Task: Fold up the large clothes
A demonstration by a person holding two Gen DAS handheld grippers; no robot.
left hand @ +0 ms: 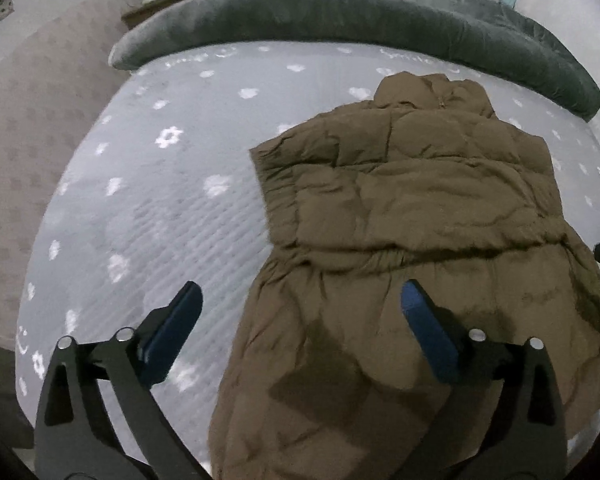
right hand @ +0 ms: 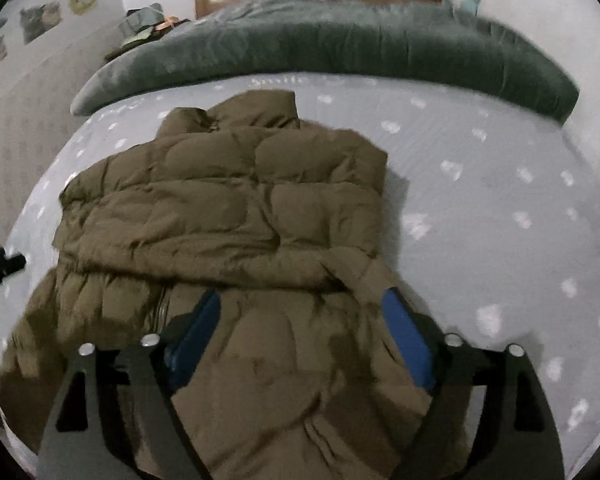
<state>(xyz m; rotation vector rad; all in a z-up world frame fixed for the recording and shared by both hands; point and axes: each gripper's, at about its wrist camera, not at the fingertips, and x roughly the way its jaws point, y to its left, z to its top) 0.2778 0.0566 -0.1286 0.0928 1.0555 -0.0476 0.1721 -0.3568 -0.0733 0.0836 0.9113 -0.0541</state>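
- The brown puffer coat point(left hand: 420, 216) lies flat on the bed point(left hand: 172, 200), collar toward the headboard end, its upper part covered by a folded-over layer that ends in a straight crosswise edge at mid-length.
- In the right wrist view the same coat point(right hand: 228, 208) fills the lower middle; a zip line runs down the lower half.
- The left tool point(left hand: 300, 332) is released, fingers spread wide; its left finger point(left hand: 172, 336) hangs over bare sheet, its right finger over the coat's lower part, gripping nothing.
- The right tool point(right hand: 304, 336) is likewise spread wide over the coat's lower half, just below the fold edge; whether its pads touch the fabric cannot be told.
- The sheet is pale grey with white flower prints; faint writing near the far edge reads "Smile" point(right hand: 278, 80).
- A rolled dark grey-green blanket point(left hand: 360, 16) lies across the far end of the bed.
- Open sheet lies left of the coat in the left view and right of it in the right view.
- Stickers on the left wall point(right hand: 40, 20) are too blurred to read.
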